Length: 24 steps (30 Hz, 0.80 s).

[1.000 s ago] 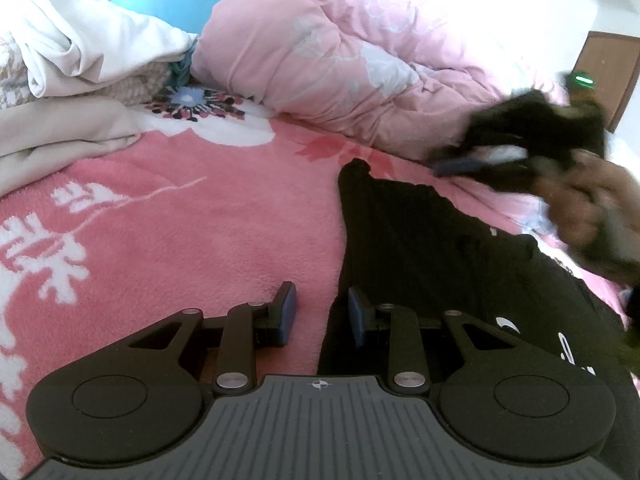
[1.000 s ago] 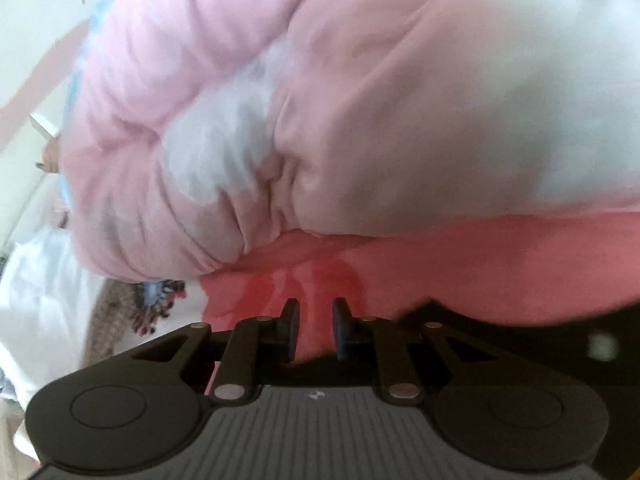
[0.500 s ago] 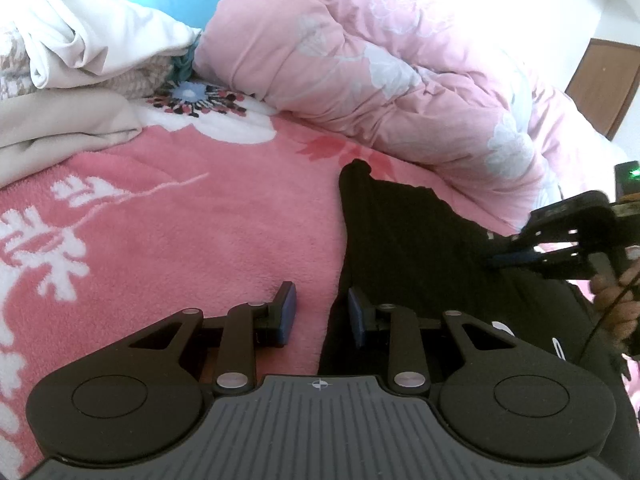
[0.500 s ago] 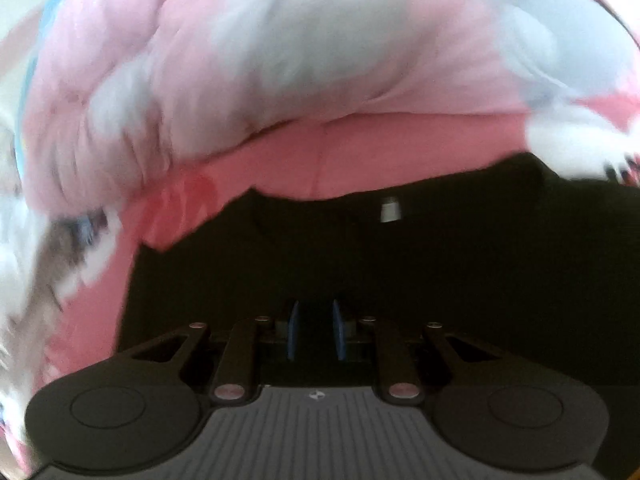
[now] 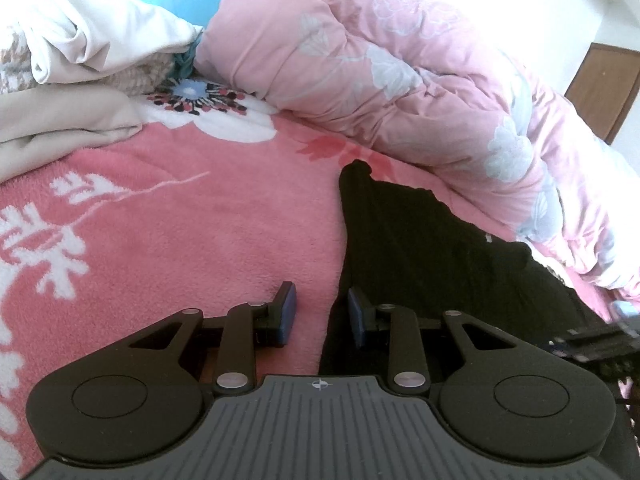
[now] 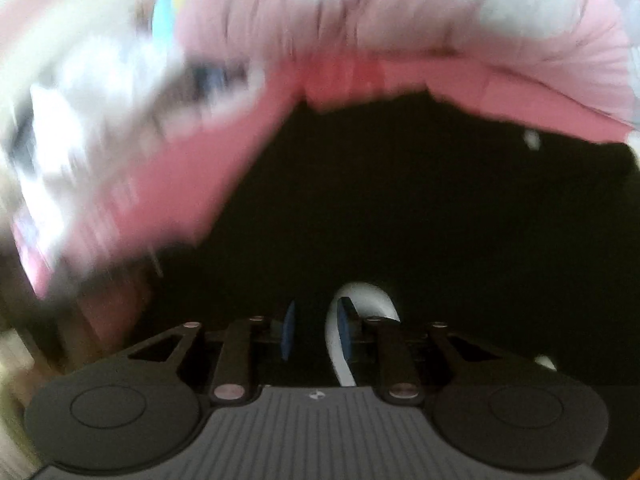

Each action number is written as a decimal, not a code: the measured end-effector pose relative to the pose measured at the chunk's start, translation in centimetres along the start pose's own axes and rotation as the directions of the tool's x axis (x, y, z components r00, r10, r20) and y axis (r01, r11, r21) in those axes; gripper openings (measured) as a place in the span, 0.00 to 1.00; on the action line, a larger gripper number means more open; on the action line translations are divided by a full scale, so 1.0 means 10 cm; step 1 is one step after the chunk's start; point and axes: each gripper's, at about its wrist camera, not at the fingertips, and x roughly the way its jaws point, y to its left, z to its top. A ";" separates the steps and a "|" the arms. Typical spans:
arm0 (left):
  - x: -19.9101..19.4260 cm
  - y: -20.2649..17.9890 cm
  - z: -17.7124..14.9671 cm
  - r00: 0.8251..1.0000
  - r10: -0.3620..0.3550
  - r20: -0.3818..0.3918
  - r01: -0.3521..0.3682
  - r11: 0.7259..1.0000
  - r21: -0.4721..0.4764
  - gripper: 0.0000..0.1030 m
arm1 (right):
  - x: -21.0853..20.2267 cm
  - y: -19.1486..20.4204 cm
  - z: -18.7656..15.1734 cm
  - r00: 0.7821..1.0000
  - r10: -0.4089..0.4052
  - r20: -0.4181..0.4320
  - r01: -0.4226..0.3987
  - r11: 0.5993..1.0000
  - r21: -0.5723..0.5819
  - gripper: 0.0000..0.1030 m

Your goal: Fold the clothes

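Black garment's edge lies at the left gripper

The black cotton garment stretches away lengthwise; left gripper straddles its near edge, spread; right gripper, also spread, hangs over its middle.

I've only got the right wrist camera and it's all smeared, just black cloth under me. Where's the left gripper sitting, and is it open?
Observer: The left gripper is open and straddles the left edge of the black garment, with one finger over the garment and the other over the pink blanket.
Operator: Is it pinching any cloth?
Observer: No. Its jaws stand wide apart with nothing clamped between them.
Operator: Anything else on that side of the bed?
Observer: A heap of white and beige clothes lies at the far left, apart from the garment.
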 end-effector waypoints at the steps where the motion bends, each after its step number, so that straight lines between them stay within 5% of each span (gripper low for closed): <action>1: 0.00 0.00 0.00 1.000 0.000 0.000 0.000 1.000 0.001 0.28 | -0.08 -0.02 -0.06 1.000 -0.022 0.006 0.022 1.000 0.009 0.23; 8: 0.01 0.03 0.00 1.000 -0.004 0.003 0.004 1.000 -0.001 0.28 | -0.26 0.29 0.00 0.989 -0.030 0.143 0.039 0.998 -0.055 0.24; 21: 0.01 0.03 -0.01 1.000 -0.009 0.009 0.009 1.000 -0.004 0.28 | -0.66 0.36 -0.72 0.978 -0.119 0.172 0.124 0.992 -0.019 0.24; 24: 0.00 0.04 -0.02 1.000 -0.013 0.019 0.013 1.000 -0.009 0.29 | -1.04 0.27 -1.05 0.962 -0.160 0.223 0.147 0.986 0.074 0.24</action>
